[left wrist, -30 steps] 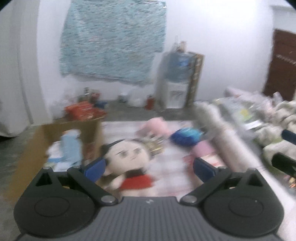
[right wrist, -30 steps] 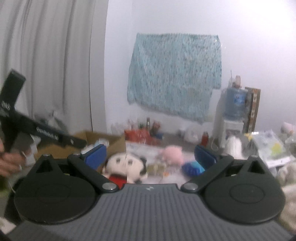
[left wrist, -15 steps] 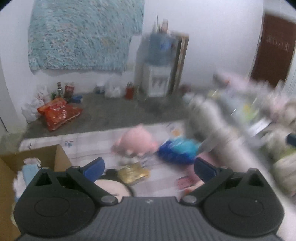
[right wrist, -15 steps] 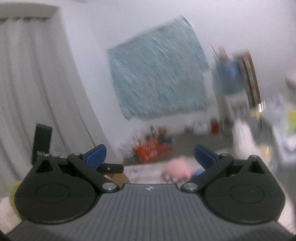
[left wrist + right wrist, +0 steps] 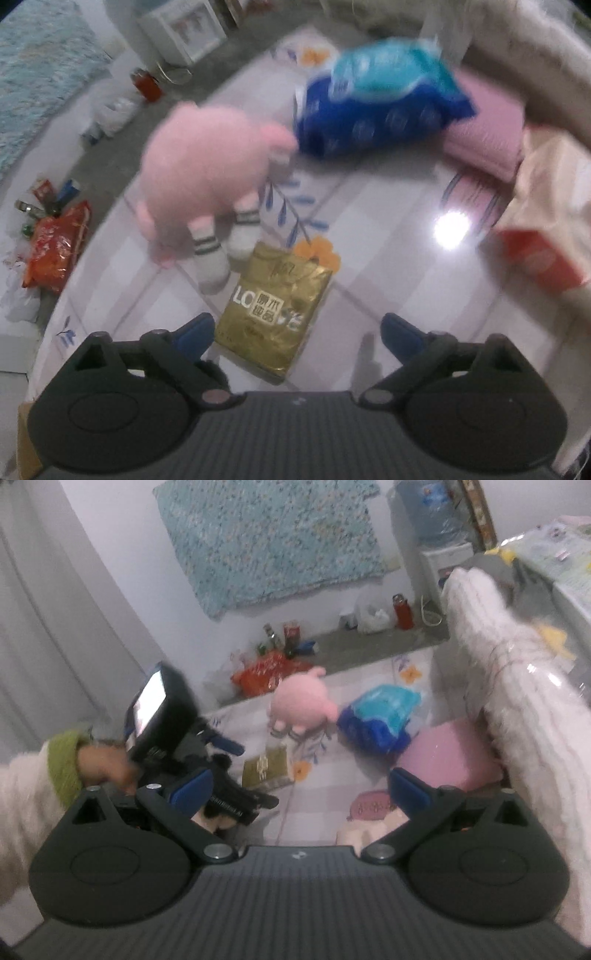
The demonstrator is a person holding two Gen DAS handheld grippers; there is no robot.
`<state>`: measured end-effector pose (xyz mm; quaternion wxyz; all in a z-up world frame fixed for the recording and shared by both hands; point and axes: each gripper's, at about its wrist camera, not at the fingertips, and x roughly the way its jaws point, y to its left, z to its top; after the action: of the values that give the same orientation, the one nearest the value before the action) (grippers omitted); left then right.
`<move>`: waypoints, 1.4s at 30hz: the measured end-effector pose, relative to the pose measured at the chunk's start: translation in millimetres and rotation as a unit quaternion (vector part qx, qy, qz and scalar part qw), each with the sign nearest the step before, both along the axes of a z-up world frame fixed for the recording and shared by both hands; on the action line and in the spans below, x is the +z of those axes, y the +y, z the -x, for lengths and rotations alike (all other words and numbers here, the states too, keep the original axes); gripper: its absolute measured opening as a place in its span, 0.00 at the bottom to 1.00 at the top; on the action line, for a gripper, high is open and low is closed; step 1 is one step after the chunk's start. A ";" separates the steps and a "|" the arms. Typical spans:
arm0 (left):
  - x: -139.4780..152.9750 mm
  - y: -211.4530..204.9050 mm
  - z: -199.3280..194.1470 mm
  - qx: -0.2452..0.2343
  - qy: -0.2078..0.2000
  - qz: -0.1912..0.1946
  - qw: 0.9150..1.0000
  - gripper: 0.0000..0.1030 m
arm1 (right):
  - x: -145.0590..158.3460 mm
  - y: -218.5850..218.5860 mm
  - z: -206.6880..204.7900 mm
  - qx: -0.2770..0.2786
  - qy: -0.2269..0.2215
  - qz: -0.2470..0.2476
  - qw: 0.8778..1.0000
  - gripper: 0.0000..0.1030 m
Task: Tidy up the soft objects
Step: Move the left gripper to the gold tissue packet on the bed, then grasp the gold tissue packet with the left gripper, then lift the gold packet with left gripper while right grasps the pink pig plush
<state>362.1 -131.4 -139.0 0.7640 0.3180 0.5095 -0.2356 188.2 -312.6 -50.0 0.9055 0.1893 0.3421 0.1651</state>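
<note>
Gold tissue pack is seen flat on the checked mat, just ahead of the wide-open, empty left tool, w/ pink plush beyond; right tool is likewise spread wide, nothing held.

Left wrist close above mat, right wrist farther back, both showing pink plush
</note>
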 end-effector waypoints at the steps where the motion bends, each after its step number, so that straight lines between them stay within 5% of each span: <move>1: -7.3 0.9 -4.5 -0.005 0.010 -0.009 1.000 0.88 | -4.2 2.3 -2.1 0.004 0.002 0.001 1.000 0.99; 7: -16.8 7.2 -26.0 -0.005 0.047 0.001 0.999 0.89 | -15.9 5.0 -4.9 0.013 0.003 0.010 1.000 0.99; 14: -29.0 1.3 -39.5 -0.014 0.053 -0.038 0.998 0.97 | -19.5 8.4 -0.9 0.026 -0.008 0.006 1.000 0.99; 16: -31.1 0.8 -40.4 -0.018 0.051 -0.044 0.998 0.91 | -23.2 8.6 -1.7 0.025 -0.006 0.005 1.000 0.99; 17: -29.8 -1.9 -43.5 -0.016 0.056 -0.041 0.997 0.79 | -25.1 8.7 -2.1 0.023 -0.004 0.006 1.000 0.99; 18: -29.9 0.1 -45.3 -0.009 0.063 -0.035 0.997 0.64 | -25.9 8.6 -1.9 0.019 -0.002 0.008 1.000 0.99; 21: -22.3 3.5 -48.1 0.005 0.081 0.002 0.997 0.64 | -27.4 6.3 -1.5 0.012 0.000 0.008 1.000 0.99; 25: -19.4 5.9 -39.9 0.015 0.048 0.006 0.999 0.63 | -23.7 7.0 -0.3 0.006 -0.006 0.010 1.000 0.99; 30: 13.4 18.4 -19.8 0.043 -0.001 0.083 0.996 0.64 | -12.0 13.0 5.9 -0.001 -0.029 0.030 0.999 0.99; 35: 74.7 54.6 -2.3 0.134 -0.055 0.206 0.968 0.64 | 0.5 26.5 -11.5 -0.004 -0.056 0.033 0.998 0.99; 39: 122.5 99.9 24.7 0.219 -0.099 0.295 0.925 0.64 | 9.0 47.1 -56.6 -0.005 -0.072 0.022 0.997 0.99; 42: 156.1 129.7 55.4 0.258 -0.169 0.321 0.896 0.64 | 6.1 64.1 -104.5 -0.002 -0.067 0.023 0.998 0.99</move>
<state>306.7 -1.7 17.0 0.9329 -0.0519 0.3341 -0.1236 292.8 -248.5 -43.9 0.9307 0.1580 0.2844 0.1675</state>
